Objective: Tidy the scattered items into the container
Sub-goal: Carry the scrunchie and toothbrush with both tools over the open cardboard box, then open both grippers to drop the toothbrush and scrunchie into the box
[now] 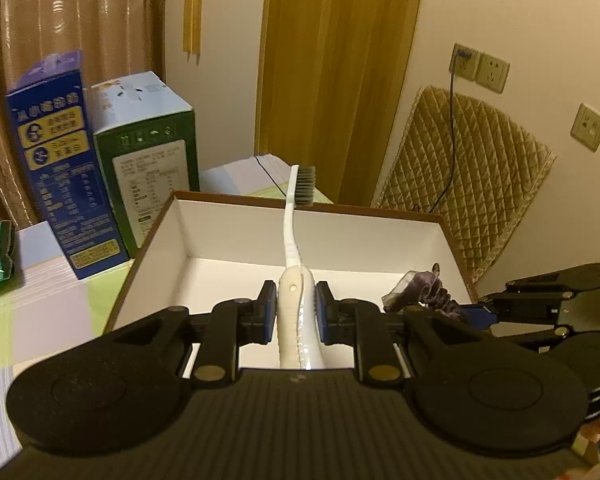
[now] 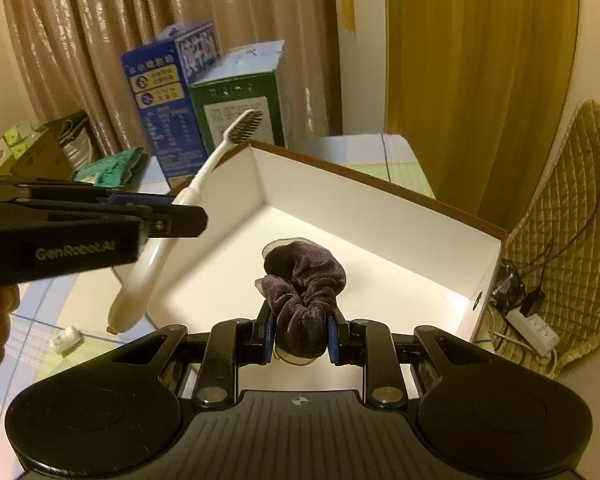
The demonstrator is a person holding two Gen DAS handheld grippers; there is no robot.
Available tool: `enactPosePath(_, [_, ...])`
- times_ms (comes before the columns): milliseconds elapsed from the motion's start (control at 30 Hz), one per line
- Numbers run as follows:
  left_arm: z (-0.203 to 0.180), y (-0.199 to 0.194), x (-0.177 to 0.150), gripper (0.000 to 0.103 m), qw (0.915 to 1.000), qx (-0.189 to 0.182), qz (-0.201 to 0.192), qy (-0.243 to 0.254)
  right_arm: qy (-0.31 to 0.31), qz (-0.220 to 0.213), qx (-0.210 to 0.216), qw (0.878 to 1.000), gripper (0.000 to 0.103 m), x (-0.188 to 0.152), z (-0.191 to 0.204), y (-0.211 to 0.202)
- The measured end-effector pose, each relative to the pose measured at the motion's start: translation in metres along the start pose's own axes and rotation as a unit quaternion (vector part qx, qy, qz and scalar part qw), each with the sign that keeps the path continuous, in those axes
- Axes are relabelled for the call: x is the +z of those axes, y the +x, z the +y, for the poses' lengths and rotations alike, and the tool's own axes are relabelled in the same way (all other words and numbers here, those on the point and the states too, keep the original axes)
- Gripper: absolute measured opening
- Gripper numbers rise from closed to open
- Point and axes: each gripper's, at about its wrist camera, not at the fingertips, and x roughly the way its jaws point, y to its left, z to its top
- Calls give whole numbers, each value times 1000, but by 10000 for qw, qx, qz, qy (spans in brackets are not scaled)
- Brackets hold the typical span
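Right gripper (image 2: 300,334) clamps dark scrunchie (image 2: 302,288) over white box (image 2: 380,216).

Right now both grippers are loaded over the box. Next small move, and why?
Probably lower the left gripper and release. It is shut on the white toothbrush, which hangs above the open white box; the right gripper holds the purple scrunchie over the bare floor too.
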Motion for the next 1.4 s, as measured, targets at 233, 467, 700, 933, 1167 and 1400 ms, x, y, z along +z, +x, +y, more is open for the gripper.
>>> enactPosePath(233, [0,38,1,16,9994,10,342,3,120,292,-104,9994,22,3,-15,27])
enactPosePath(467, [3,76,-6,16,9968,64,793,-46,99,615,-142,9980,22,-3,-28,48])
enactPosePath(700, [-1,112,-18,16,9909,61,1346,-72,117,853,-123,9962,22,-7,-35,63])
enactPosePath(933, [-1,124,-27,16,9858,75,1675,26,162,987,-69,9950,22,-12,-38,70])
enactPosePath(1167, [1,122,-27,16,9844,120,1751,100,179,1069,2,9941,22,-12,-32,78])
enactPosePath(1400, [7,111,-21,26,9856,297,1655,162,148,1097,54,9938,22,-12,-25,83])
